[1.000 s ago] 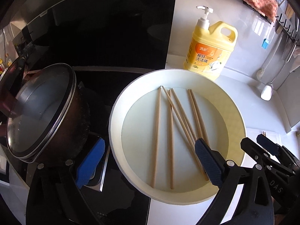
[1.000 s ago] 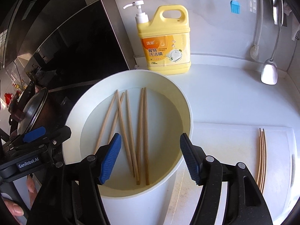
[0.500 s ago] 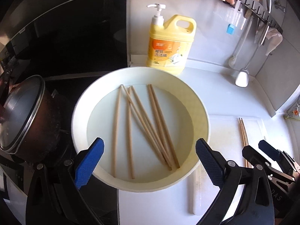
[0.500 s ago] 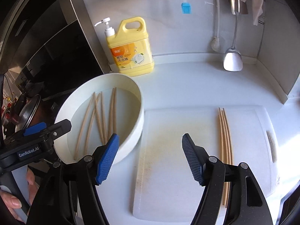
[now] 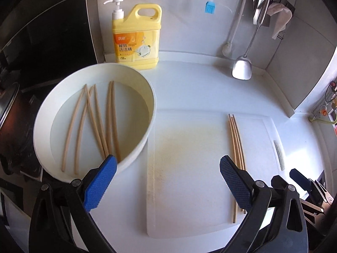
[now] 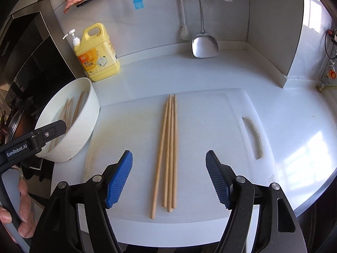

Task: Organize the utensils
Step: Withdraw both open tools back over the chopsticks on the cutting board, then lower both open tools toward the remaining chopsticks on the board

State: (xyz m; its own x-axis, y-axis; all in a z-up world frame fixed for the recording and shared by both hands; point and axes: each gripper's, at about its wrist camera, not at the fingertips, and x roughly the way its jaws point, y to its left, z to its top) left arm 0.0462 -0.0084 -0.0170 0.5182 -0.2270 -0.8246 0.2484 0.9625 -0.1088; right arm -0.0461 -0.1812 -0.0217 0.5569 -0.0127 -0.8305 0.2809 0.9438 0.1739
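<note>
Hand-held grippers (image 5: 168, 184) (image 6: 169, 179) wide apart, empty

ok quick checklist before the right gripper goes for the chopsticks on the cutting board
1. Right gripper open and holding nothing: ok.
2. Chopsticks on the board lying between its blue fingertips: ok.
3. The four sticks bundled side by side: mostly ok; the left one splays out at the near end.
4. Cutting board flat on the counter, nothing else on it: ok.
5. Left gripper open and out of the way: ok, it sits nearer the white bowl.
6. More chopsticks in the bowl left to move: not ok, about six remain.
</note>
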